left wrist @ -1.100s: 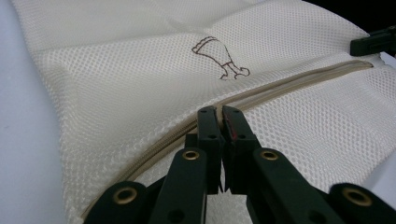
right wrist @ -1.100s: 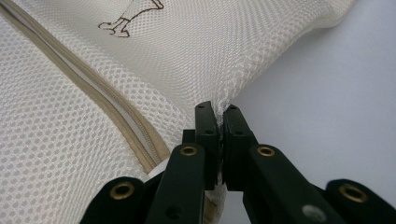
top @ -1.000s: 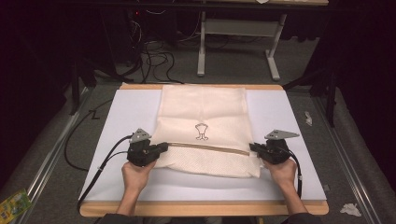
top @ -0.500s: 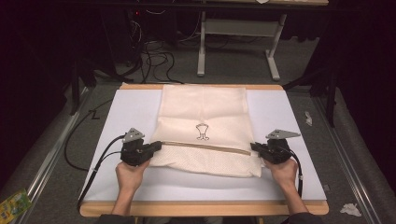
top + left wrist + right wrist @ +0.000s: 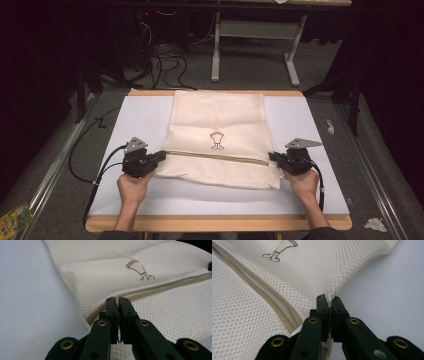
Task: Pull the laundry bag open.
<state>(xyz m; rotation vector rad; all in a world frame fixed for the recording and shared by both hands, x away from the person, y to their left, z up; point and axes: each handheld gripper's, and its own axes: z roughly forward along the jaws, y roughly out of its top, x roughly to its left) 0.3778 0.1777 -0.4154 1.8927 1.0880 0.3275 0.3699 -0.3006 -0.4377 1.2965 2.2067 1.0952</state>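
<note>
A cream mesh bag with a small dark printed figure lies flat on the white table top, its zipper running left to right. My left gripper is shut on the bag's left edge at the zipper end. In the left gripper view the jaws of the left gripper pinch the mesh bag right beside the zipper. My right gripper is shut on the bag's right edge; in the right gripper view the right gripper clamps a fold of the mesh bag near the zipper.
The table has a wooden rim along the front. Beyond the far edge are floor cables and a desk frame. Paper scraps lie on the floor at the right, a green packet at the left.
My left gripper has shifted slightly to the left, drawing the bag's left edge with it. The right gripper has kept still.
</note>
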